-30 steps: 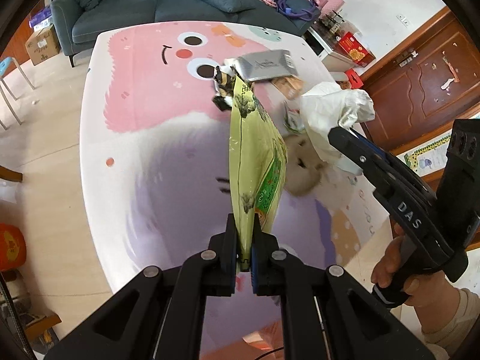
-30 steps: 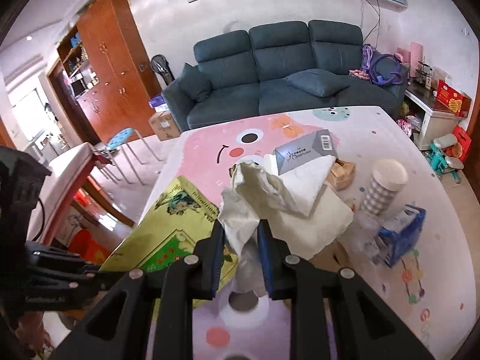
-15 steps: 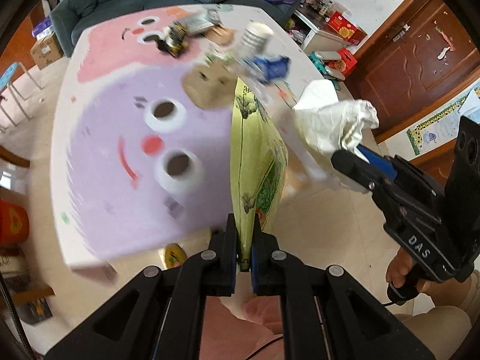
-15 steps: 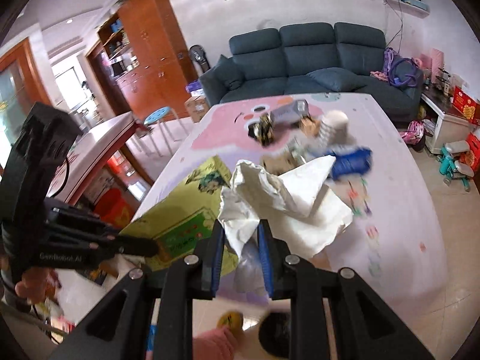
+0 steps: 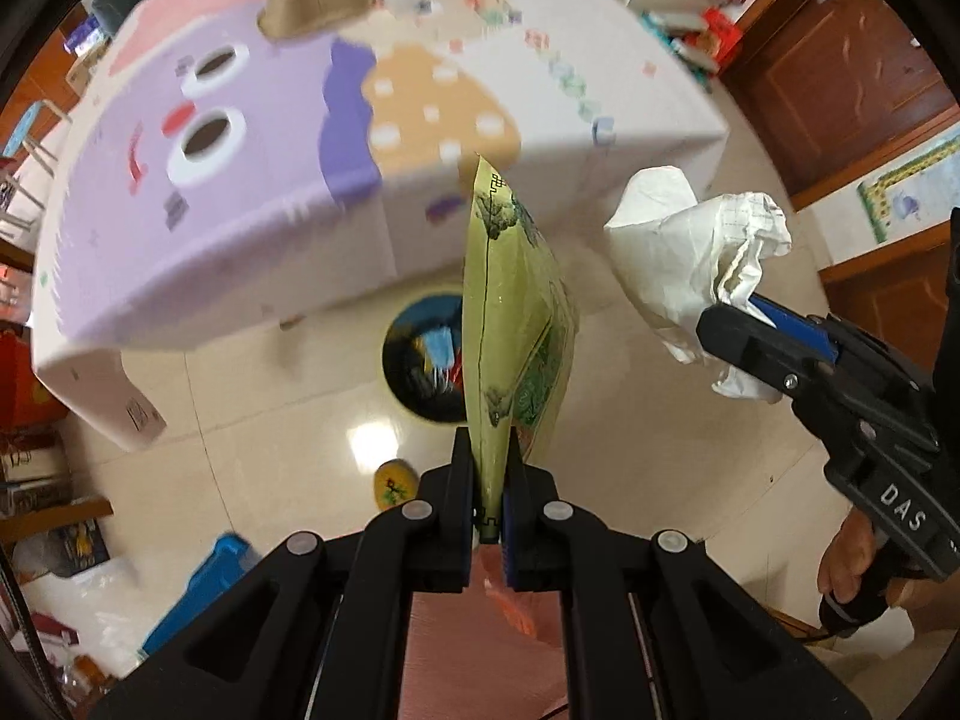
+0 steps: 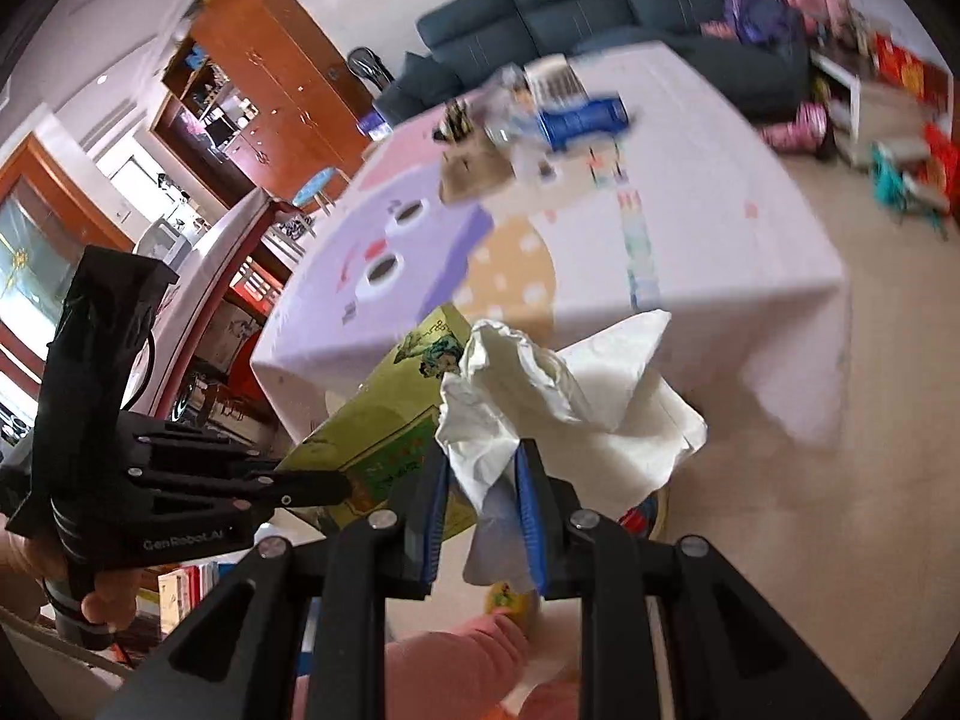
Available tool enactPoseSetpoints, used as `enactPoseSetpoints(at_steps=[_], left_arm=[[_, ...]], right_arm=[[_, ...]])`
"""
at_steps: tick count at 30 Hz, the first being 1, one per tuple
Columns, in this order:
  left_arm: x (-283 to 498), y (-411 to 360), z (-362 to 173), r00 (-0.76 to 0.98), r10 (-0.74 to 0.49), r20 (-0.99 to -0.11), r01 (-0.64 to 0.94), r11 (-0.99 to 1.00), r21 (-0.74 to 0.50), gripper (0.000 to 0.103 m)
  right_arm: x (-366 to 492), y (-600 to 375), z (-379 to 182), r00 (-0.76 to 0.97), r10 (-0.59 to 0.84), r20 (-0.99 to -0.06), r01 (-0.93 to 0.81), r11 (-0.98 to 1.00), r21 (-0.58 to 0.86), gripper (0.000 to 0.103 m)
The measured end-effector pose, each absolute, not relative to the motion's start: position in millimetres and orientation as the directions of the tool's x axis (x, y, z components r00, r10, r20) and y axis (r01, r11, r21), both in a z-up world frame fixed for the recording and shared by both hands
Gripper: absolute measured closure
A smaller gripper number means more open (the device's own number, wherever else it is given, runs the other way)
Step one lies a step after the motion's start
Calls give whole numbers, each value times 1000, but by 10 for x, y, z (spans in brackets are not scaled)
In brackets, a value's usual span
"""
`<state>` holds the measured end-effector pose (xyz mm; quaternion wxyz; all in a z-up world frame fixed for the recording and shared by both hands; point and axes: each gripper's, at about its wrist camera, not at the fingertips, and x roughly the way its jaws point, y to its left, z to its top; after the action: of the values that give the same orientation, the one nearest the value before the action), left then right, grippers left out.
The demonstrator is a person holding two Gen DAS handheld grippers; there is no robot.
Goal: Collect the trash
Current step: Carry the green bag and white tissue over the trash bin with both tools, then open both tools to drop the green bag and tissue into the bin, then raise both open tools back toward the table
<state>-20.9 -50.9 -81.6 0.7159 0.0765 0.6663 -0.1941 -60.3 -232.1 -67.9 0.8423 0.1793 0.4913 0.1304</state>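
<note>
My left gripper [image 5: 489,483] is shut on the lower edge of a flat yellow-green snack bag [image 5: 516,324], which stands up between its fingers. That bag [image 6: 384,426] also shows in the right wrist view, held by the left gripper [image 6: 336,486]. My right gripper [image 6: 483,468] is shut on a wad of crumpled white paper [image 6: 564,402]; the same wad [image 5: 690,258] and the right gripper [image 5: 729,324] appear at the right of the left wrist view. Directly below the bag sits a round trash bin [image 5: 423,354] on the floor, partly hidden by the bag.
The table with a cartoon cloth [image 5: 240,138] stands behind the bin, with a brown bag [image 5: 315,0] and a blue packet [image 6: 582,117] at its far end. A blue box [image 5: 204,582] and a yellow object [image 5: 393,483] lie on the tiled floor. Wooden cabinets [image 5: 840,60] stand at the right.
Both grippers have swung off the table top and down past its near edge, still holding the bag and the paper. The bin on the floor has come into view beneath them.
</note>
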Motion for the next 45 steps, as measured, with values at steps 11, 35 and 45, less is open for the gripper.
enactPoseSetpoints(at_steps=[11, 35, 45], left_arm=[[-161, -635, -2171, -48, -114, -992, 374, 919, -123, 98], [270, -608, -4166, 63, -36, -997, 407, 913, -8, 40], [179, -568, -3894, 128, -58, -990, 421, 907, 1, 40]], right_arm=[[-654, -2273, -2144, 365, 450, -815, 38, 868, 496, 81], [26, -2067, -4429, 288, 264, -921, 194, 925, 326, 69], [-88, -2208, -4139, 312, 252, -916, 232, 915, 330, 69]])
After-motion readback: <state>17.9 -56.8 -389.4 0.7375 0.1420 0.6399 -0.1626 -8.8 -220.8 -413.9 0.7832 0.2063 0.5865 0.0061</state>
